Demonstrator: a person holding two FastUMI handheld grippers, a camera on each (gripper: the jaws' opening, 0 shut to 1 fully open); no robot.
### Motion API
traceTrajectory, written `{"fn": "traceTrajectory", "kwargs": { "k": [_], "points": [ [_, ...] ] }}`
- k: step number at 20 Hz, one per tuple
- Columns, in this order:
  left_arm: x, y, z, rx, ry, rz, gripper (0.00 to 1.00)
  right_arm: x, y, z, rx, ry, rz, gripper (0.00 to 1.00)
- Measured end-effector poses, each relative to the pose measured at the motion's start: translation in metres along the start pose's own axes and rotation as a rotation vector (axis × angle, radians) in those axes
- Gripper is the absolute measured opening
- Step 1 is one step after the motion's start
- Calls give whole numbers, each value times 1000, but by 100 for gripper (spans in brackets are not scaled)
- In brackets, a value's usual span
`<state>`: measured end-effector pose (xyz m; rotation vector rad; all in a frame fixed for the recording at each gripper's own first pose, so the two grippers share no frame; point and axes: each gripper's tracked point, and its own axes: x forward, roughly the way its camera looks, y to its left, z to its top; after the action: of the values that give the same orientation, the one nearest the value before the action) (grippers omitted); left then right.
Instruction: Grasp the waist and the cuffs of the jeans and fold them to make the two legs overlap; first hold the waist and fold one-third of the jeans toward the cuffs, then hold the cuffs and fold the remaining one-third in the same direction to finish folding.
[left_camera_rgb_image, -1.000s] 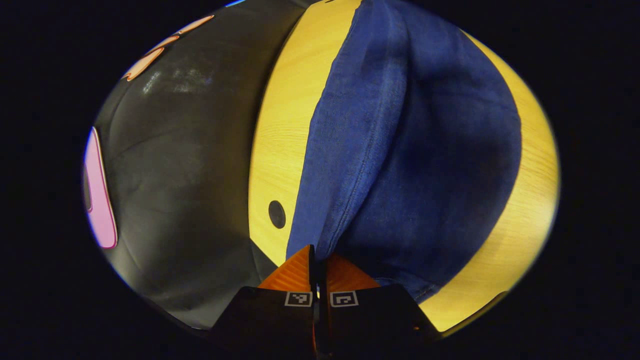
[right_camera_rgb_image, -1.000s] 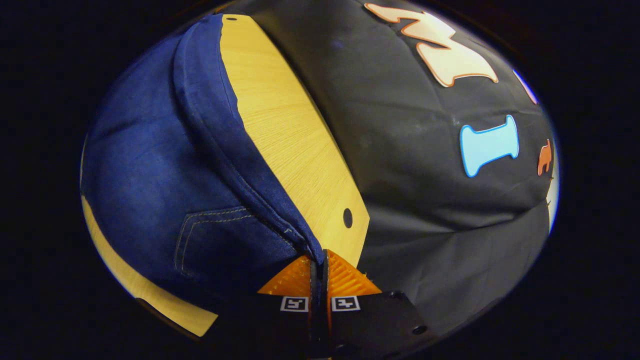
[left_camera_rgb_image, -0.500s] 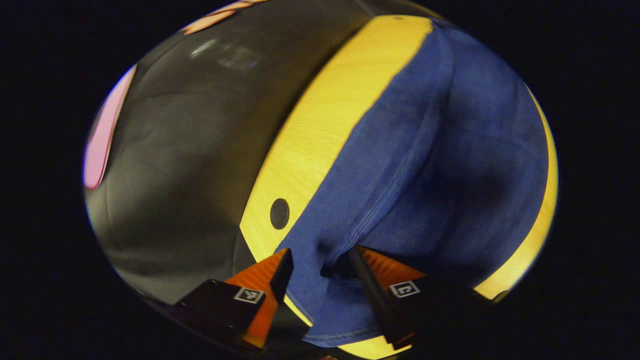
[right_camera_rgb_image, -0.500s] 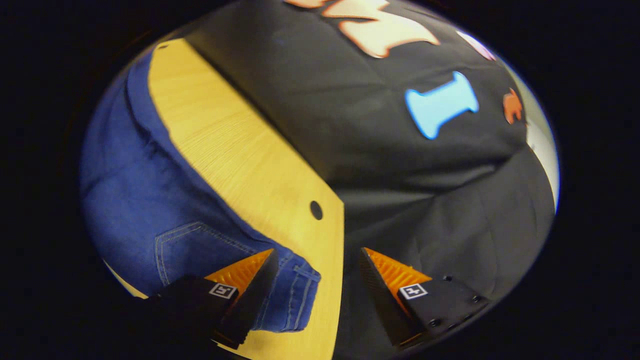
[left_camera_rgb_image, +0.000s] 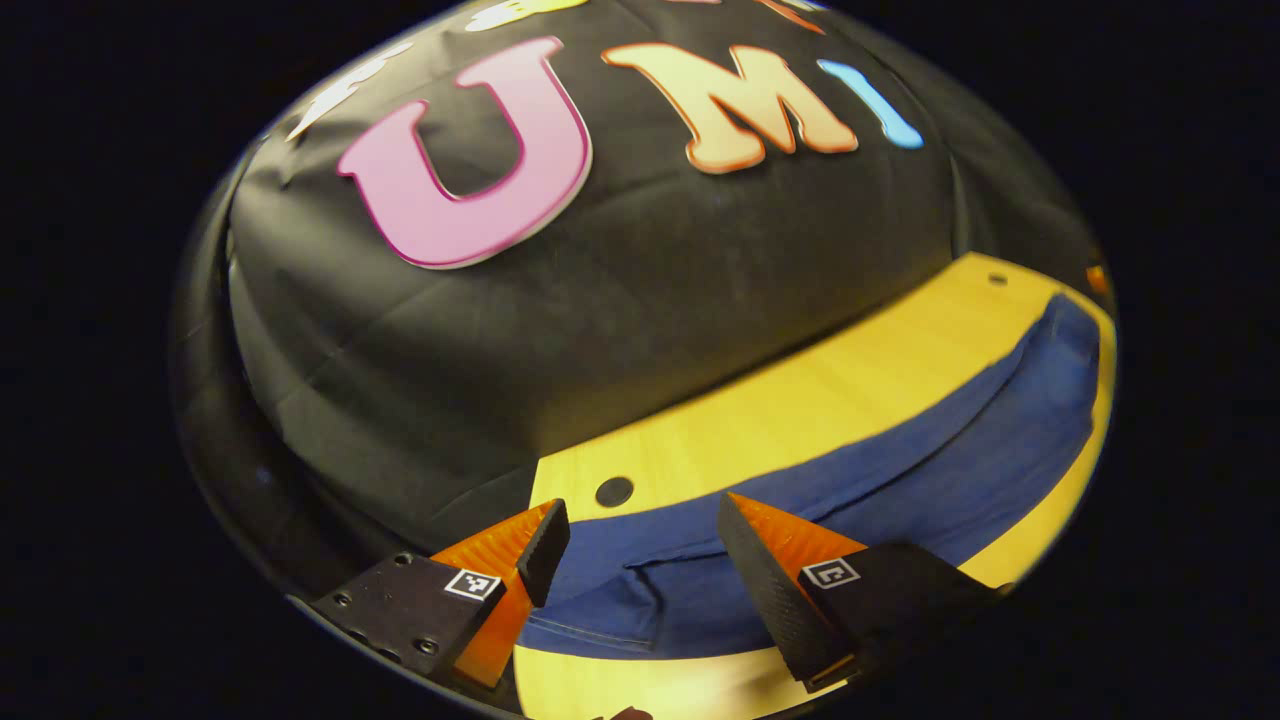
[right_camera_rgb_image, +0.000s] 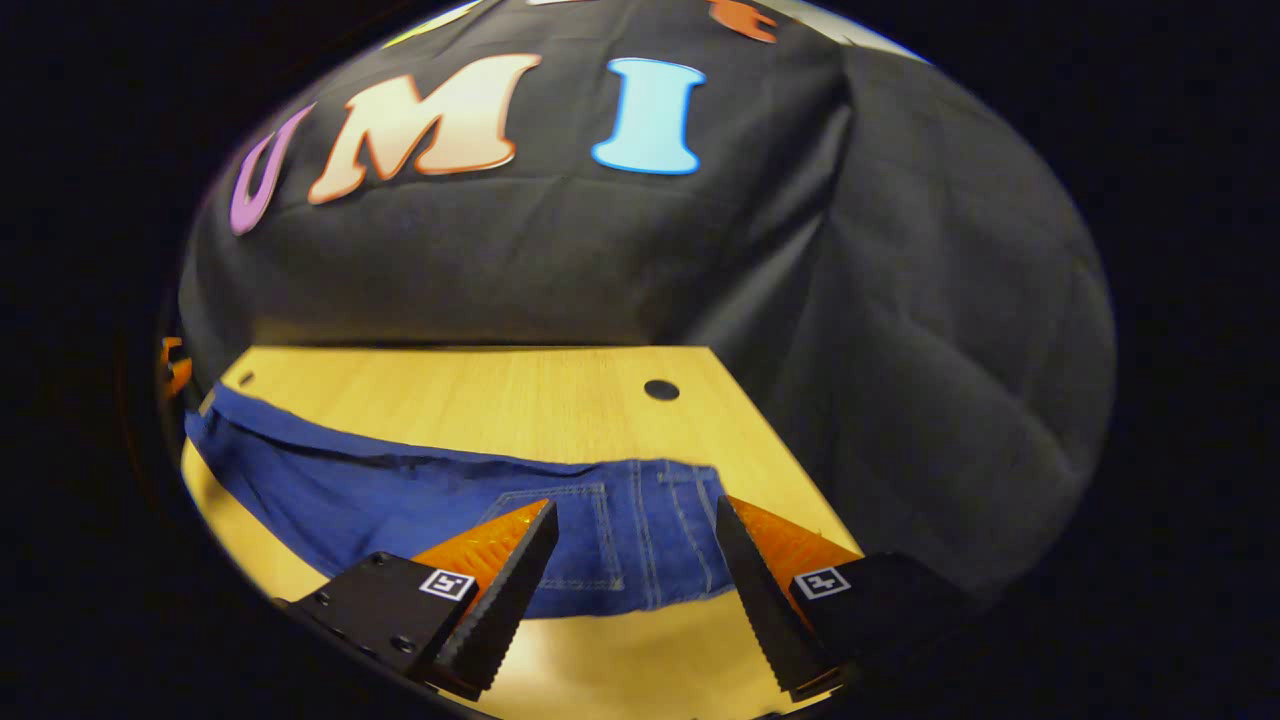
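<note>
Dark blue jeans (right_camera_rgb_image: 420, 500) lie flat in a long strip across the light wooden table (right_camera_rgb_image: 500, 390), the two legs lying one over the other. In the right gripper view the waist end with a stitched back pocket (right_camera_rgb_image: 640, 540) sits between the fingers of my right gripper (right_camera_rgb_image: 630, 560), which is open and holds nothing. In the left gripper view the cuff end of the jeans (left_camera_rgb_image: 640, 600) lies between the fingers of my left gripper (left_camera_rgb_image: 640, 550), also open and off the cloth. The jeans (left_camera_rgb_image: 950, 470) stretch away to the right there.
The table's (left_camera_rgb_image: 800, 400) far edge meets the black booth cloth. A round hole (left_camera_rgb_image: 613, 491) marks the table corner near the cuffs, another hole (right_camera_rgb_image: 661, 389) the corner near the waist. Bare wood runs along the far side of the jeans.
Both grippers were shut on the jeans a second ago, opened and let go, and have since pulled back and tilted up. The jeans now rest flat on the table.
</note>
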<state>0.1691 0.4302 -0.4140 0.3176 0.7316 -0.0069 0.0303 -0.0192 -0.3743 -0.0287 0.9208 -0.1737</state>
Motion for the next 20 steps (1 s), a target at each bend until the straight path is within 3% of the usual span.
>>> {"fn": "traceTrajectory", "kwargs": {
  "k": [3, 6, 7, 10, 11, 12, 13, 15, 17, 20],
  "points": [
    [-11, -19, 35, -106, -72, -29, 94, 4, 0, -37, 200, 90, 95, 100],
    [-33, -52, 68, -180, -111, -81, 94, 15, 0, -49, 332, 154, 112, 95],
    [-43, -65, 75, -200, -122, -95, 94, 19, -4, -53, 374, 165, 104, 99],
    [-65, -91, 97, -242, -157, -116, 95, 36, -32, -77, 506, 233, 65, 95],
    [-70, -97, 103, -238, -163, -117, 95, 41, -41, -87, 538, 281, 51, 99],
    [-76, -101, 108, -232, -169, -115, 95, 45, -48, -95, 575, 305, 48, 94],
    [-81, -103, 112, -221, -176, -110, 95, 48, -54, -100, 617, 327, 38, 99],
    [-89, -106, 116, -204, -177, -100, 95, 57, -64, -109, 703, 353, 21, 95],
    [-96, -107, 117, -200, -177, -87, 95, 64, -71, -104, 811, 347, 19, 99],
    [-103, -107, 113, -224, -164, -66, 95, 78, -77, -98, 933, 369, 17, 96]
  ]
}}
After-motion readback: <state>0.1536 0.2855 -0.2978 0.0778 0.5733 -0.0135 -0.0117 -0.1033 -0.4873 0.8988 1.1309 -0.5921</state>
